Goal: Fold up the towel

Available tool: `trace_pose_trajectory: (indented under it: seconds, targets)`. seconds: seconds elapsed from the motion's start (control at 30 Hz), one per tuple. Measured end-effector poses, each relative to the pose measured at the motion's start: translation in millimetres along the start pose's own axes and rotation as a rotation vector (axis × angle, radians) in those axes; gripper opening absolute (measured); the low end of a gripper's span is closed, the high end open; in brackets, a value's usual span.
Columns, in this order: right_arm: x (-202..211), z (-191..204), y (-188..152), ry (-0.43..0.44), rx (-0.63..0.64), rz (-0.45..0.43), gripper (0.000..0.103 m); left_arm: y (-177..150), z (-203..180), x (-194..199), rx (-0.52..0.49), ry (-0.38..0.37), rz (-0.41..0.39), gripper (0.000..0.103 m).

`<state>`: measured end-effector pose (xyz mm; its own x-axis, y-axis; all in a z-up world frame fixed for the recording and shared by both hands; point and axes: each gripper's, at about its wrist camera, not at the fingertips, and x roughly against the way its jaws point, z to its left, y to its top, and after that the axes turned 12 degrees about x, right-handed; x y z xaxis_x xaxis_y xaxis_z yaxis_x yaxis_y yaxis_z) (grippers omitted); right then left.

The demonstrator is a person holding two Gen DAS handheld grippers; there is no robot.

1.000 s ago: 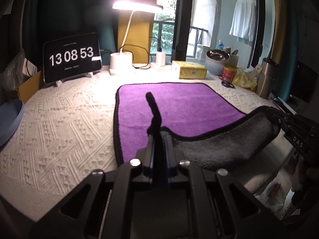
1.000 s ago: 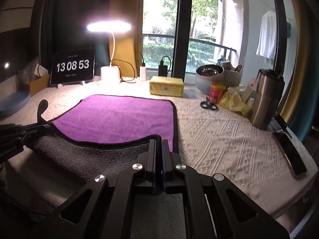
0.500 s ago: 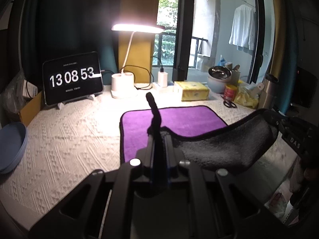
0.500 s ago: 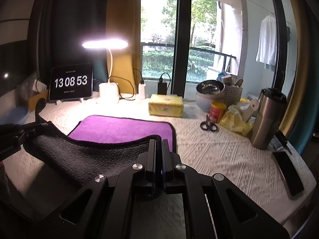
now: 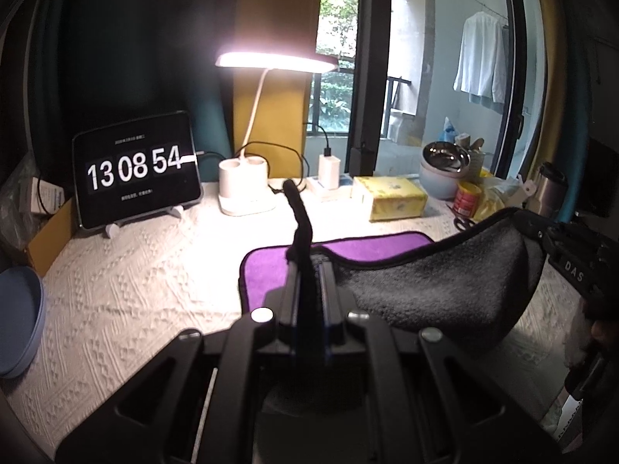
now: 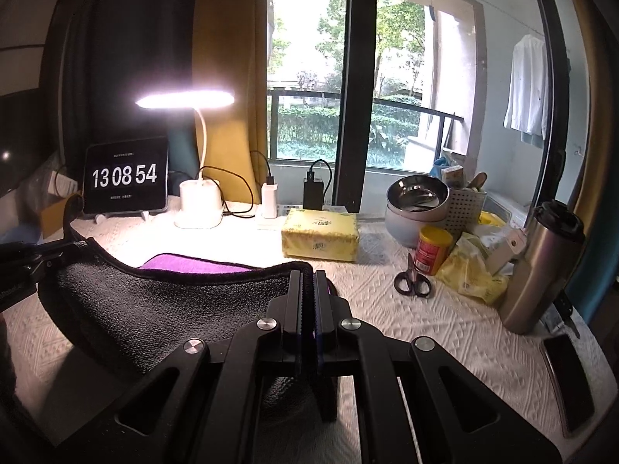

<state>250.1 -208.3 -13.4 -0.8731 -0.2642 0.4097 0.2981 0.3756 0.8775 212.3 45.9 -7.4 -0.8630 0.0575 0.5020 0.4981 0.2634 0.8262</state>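
Left gripper (image 5: 309, 270) was clamped tight on the near left corner of the towel (image 5: 445, 282); no gap between the jaws. Right gripper (image 6: 307, 294) likewise pinched the near right corner. Both corners were held up off the worktop (image 6: 387, 324), the grey underside sagging between them, the purple face lying flat toward the worktop's back edge with only a strip of it visible.

Judgement: the fold was under way, near edge lifted and due to travel to the far edge. To do it well, keep both grips level and at an even spacing so the hem stays taut, carry forward together, and lower the corners onto the far corners before opening. A slack middle would likely land wrinkled; an uneven pace would skew the edges.

Containers, right back corner of the worktop: a steel bowl (image 6: 418, 193) nested in a pale bowl, contents not visible; a perforated basket (image 6: 464, 208) holding utensils, kinds unclear; a red can (image 6: 433, 249), closed; a steel tumbler (image 6: 537, 266) with lid on. At the left edge, a blue plate (image 5: 19, 321), apparently bare.
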Motion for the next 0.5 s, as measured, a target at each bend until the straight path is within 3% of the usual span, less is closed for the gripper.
trace_pose_trajectory:
  seconds: [0.5]
  targets:
    - [-58, -15, 15, 0.012, -0.014, 0.013, 0.005, 23, 3, -56, 0.0, 0.0, 0.021, 0.009]
